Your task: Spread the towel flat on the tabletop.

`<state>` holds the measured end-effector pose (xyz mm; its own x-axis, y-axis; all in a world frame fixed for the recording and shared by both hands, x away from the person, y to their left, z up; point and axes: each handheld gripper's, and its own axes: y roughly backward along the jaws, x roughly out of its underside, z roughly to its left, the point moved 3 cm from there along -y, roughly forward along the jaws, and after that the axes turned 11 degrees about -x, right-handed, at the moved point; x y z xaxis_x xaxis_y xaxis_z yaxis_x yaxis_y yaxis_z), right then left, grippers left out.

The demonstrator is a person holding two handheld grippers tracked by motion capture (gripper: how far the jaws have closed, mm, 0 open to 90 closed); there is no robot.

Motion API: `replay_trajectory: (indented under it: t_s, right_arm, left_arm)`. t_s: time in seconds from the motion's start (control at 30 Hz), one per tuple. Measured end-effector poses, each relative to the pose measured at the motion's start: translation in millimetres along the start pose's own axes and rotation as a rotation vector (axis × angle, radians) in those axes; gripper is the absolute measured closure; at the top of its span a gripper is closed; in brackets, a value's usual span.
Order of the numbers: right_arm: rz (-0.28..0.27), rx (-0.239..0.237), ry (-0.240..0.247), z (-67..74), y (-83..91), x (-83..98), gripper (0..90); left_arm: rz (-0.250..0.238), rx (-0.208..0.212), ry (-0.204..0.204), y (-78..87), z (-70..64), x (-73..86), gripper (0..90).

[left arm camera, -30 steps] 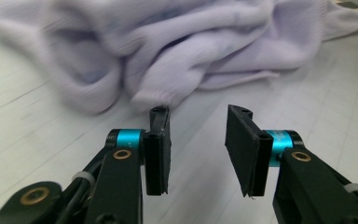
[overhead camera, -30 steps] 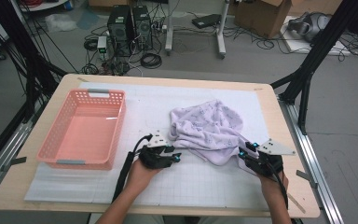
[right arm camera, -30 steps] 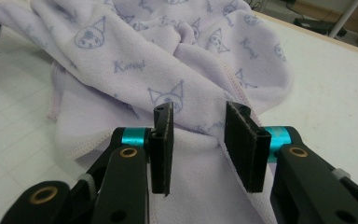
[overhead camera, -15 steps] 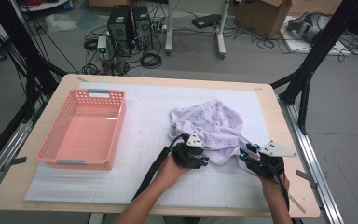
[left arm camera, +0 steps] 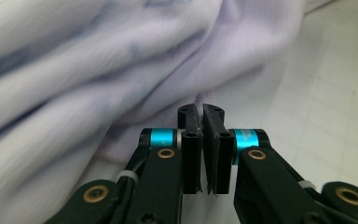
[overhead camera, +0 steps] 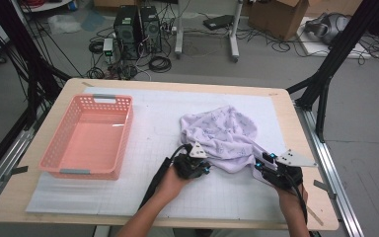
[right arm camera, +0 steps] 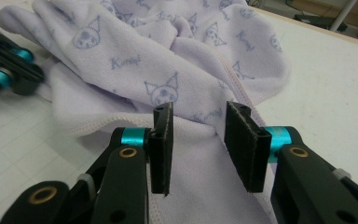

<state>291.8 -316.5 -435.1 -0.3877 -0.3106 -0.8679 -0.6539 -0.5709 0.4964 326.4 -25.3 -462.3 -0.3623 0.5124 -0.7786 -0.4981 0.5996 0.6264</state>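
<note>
A lilac towel printed with cat faces lies crumpled on the white mat, right of centre. My left gripper is at its near left edge. Its jaws have just been closing, and in the left gripper view the gripper is shut, with a thin sliver of the towel pinched at the tips. My right gripper is at the towel's near right corner. Its jaws stand apart, and the towel lies flat between and beneath them. The left gripper also appears at the far left of the right gripper view.
A pink plastic basket stands empty on the left of the white gridded mat. The wooden table's edge runs along the front. Black frame posts rise at the back corners, and cables and boxes lie on the floor beyond.
My left hand has moved right from the bare mat to the towel's near left edge, and its jaws have closed there. The right gripper has stayed put.
</note>
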Motion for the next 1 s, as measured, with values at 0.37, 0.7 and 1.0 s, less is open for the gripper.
replay_trajectory:
  t_s: [0.37,0.7,1.0]
  right_arm:
    - [0.072,0.019,-0.024,-1.6,-1.9,7.4,62.1]
    - [0.183,-0.058,-0.04,14.3,2.5,25.0,58.5]
    - [0.239,-0.164,-0.016,38.5,6.1,38.7,83.8]
  left_arm:
    - [-0.071,-0.037,0.121,76.8,30.2,61.6,85.8]
    - [-0.106,-0.064,0.149,106.9,28.1,86.5,85.7]
    - [-0.132,-0.064,0.16,124.0,16.8,96.8,85.5]
